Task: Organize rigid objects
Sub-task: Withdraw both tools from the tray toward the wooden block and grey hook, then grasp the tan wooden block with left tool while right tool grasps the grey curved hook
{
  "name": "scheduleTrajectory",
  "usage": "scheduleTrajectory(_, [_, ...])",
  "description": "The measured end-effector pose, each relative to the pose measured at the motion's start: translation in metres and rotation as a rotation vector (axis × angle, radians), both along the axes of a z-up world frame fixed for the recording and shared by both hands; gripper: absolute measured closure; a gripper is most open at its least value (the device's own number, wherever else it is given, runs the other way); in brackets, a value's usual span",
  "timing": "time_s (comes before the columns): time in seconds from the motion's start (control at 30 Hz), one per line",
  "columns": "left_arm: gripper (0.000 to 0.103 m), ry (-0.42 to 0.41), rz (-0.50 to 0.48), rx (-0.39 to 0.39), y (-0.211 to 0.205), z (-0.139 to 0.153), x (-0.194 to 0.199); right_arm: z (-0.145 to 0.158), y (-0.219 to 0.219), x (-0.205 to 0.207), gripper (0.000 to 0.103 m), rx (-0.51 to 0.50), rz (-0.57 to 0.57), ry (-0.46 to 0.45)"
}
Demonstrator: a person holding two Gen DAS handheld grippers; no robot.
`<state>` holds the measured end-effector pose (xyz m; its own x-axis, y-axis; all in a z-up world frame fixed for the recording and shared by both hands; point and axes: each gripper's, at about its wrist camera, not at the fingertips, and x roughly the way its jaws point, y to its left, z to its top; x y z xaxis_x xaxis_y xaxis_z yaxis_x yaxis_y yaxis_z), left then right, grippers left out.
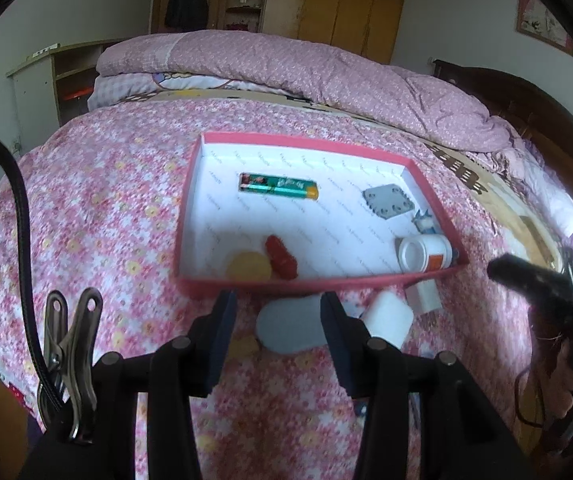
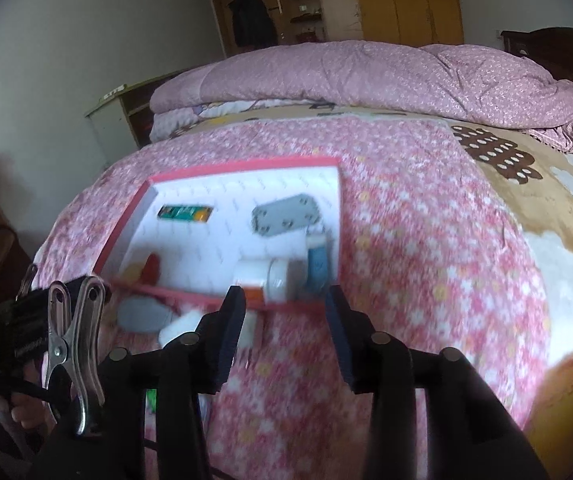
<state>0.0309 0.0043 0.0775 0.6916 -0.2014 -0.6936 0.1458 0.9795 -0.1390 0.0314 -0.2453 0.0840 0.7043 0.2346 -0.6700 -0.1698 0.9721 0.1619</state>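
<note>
Left gripper (image 1: pixel 278 316) apart, empty, over grey oval piece (image 1: pixel 288 326) on bedspread (image 1: pixel 98 216). Right gripper (image 2: pixel 284 314) apart, empty, near tray (image 2: pixel 126 224) edge. Battery (image 1: pixel 278 186), bottle (image 1: pixel 424 253), grey plate (image 1: pixel 388 201) inside tray.

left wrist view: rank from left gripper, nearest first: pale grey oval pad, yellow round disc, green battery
1. Pale grey oval pad, on the bedspread between the open left gripper fingers.
2. Yellow round disc, inside the red-rimmed tray, near edge.
3. Green battery, deeper in the tray.

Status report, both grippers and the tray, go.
Left gripper open over grey oval piece. Right gripper open, empty. Red tray part filled; oval and white block outside. Nothing blocking.
</note>
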Motion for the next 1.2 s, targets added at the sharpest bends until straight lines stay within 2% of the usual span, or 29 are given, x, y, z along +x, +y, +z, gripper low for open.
scheduleTrajectory(0.07, [0.056, 0.003, 0.006, 0.007, 0.004, -0.001, -0.005, -0.005, 0.004, -0.008, 0.051, -0.008, 0.018, 0.013])
scheduleTrajectory(0.33, [0.042, 0.031, 0.050, 0.031, 0.028, -0.016, -0.030, -0.033, 0.020, -0.032, 0.050, -0.030, 0.070, 0.084])
scheduleTrajectory(0.47, [0.041, 0.055, 0.081, 0.026, 0.037, -0.025, -0.034, -0.046, 0.031, -0.039, 0.050, -0.036, 0.112, 0.124])
scheduleTrajectory(0.63, [0.039, 0.078, 0.135, 0.023, 0.045, -0.034, -0.032, -0.057, 0.048, -0.044, 0.050, -0.081, 0.179, 0.151])
scheduleTrajectory(0.7, [0.032, 0.085, 0.154, 0.008, 0.046, -0.038, -0.032, -0.060, 0.052, -0.047, 0.050, -0.085, 0.198, 0.155])
scheduleTrajectory(0.8, [0.031, 0.074, 0.228, 0.051, 0.045, -0.043, -0.028, -0.065, 0.057, -0.047, 0.050, -0.096, 0.214, 0.166])
scheduleTrajectory(0.9, [0.030, 0.090, 0.215, 0.011, 0.043, -0.049, -0.024, -0.070, 0.059, -0.046, 0.050, -0.090, 0.220, 0.183])
scheduleTrajectory(1.0, [0.020, 0.080, 0.205, -0.020, 0.039, -0.052, -0.020, -0.072, 0.061, -0.044, 0.050, -0.095, 0.222, 0.185])
scheduleTrajectory(1.2, [0.018, 0.038, 0.225, -0.035, 0.037, -0.052, -0.012, -0.072, 0.068, -0.049, 0.050, -0.135, 0.240, 0.155])
